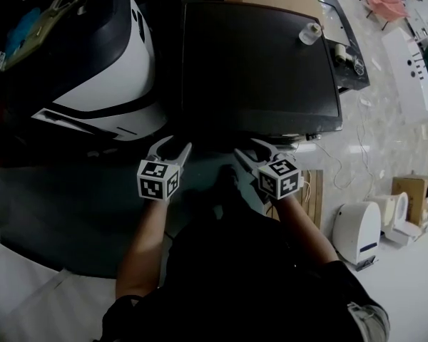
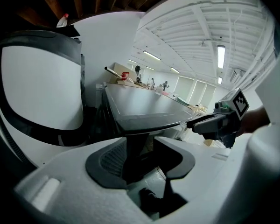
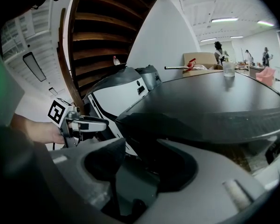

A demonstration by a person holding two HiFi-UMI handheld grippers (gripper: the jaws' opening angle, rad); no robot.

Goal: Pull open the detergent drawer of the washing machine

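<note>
Clearance first: the left gripper [image 1: 175,144] and right gripper [image 1: 248,148] both hung with jaws spread wide and nothing between them, side by side, just short of the washing machine [image 1: 257,63]. The detergent drawer showed in no view. It likely sat on the front face, tucked under the machine's overhanging front edge, ahead of and below the tips. The left gripper view looked straight at the near left corner, so that hand seemed nearer if the drawer lay there — the pull would run straight back out from the front face. No brand or writing was legible — only square markers on each cube [image 1: 158,179].
</note>
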